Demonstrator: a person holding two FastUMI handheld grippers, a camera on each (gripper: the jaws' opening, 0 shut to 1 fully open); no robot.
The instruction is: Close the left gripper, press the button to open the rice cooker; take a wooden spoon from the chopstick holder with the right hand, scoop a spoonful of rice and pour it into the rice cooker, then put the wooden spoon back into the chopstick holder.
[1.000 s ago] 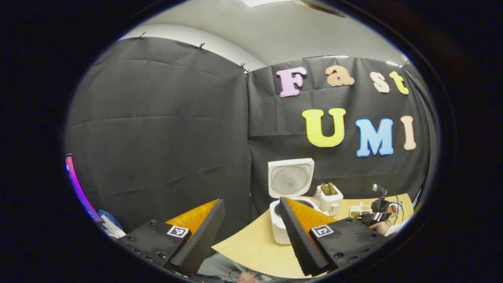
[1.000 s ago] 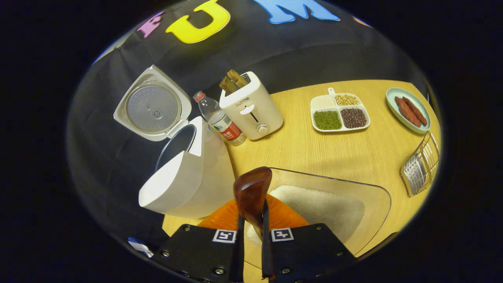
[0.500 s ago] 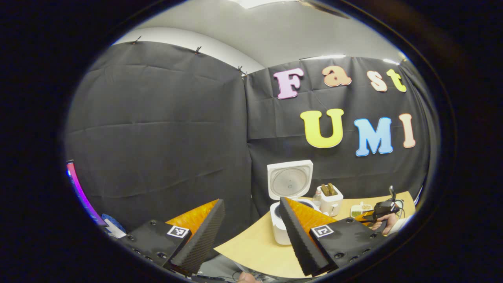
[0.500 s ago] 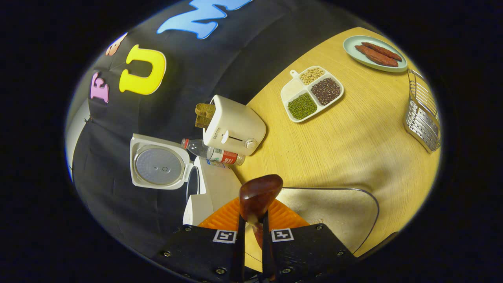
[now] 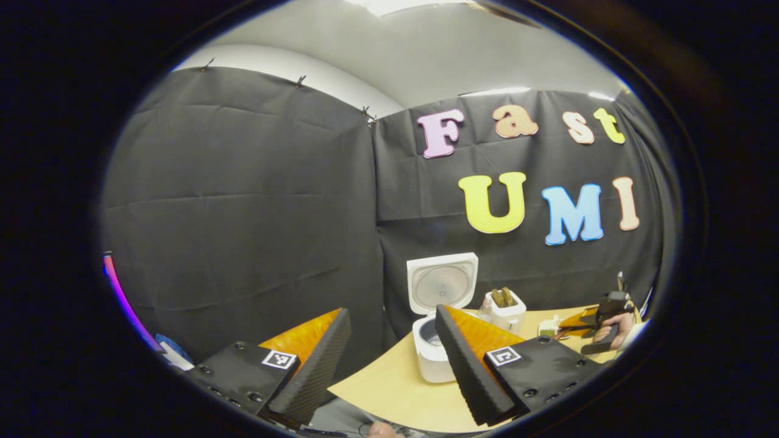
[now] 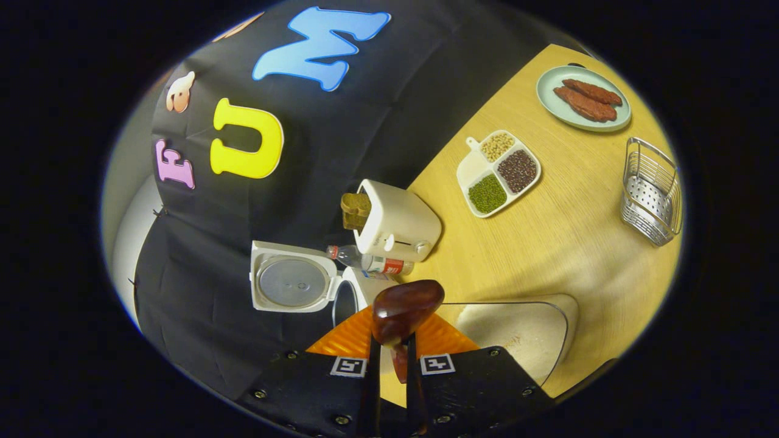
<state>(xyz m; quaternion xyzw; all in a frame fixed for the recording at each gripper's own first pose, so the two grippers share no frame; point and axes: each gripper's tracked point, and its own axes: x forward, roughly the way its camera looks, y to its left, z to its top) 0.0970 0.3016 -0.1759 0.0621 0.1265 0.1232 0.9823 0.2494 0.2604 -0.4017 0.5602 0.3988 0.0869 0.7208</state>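
My right gripper [image 6: 391,348] is shut on the handle of the wooden spoon [image 6: 406,307]. Its dark bowl shows its back, so I cannot tell what it carries. The spoon sits just right of the white rice cooker [image 6: 359,292], whose lid [image 6: 294,284] stands open. The clear rice container [image 6: 517,331] lies right below the gripper. The metal chopstick holder [image 6: 651,191] stands at the right edge. My left gripper [image 5: 391,311] hangs open with nothing in it, off the table's near corner, well short of the rice cooker [image 5: 433,350]. A hand holds the right gripper [image 5: 599,317] above the table's right side.
A toaster [image 6: 398,222] with bread and a lying water bottle [image 6: 371,261] sit behind the cooker. A divided dish of beans [image 6: 500,173] and a plate of sausages [image 6: 583,97] lie farther back on the wooden table [image 6: 566,243]. Black cloth walls close the booth.
The right gripper has risen off the rice container and rolled, bringing the spoon toward the cooker. In the left gripper view the right gripper moved up and rightward. The left gripper barely shifted.
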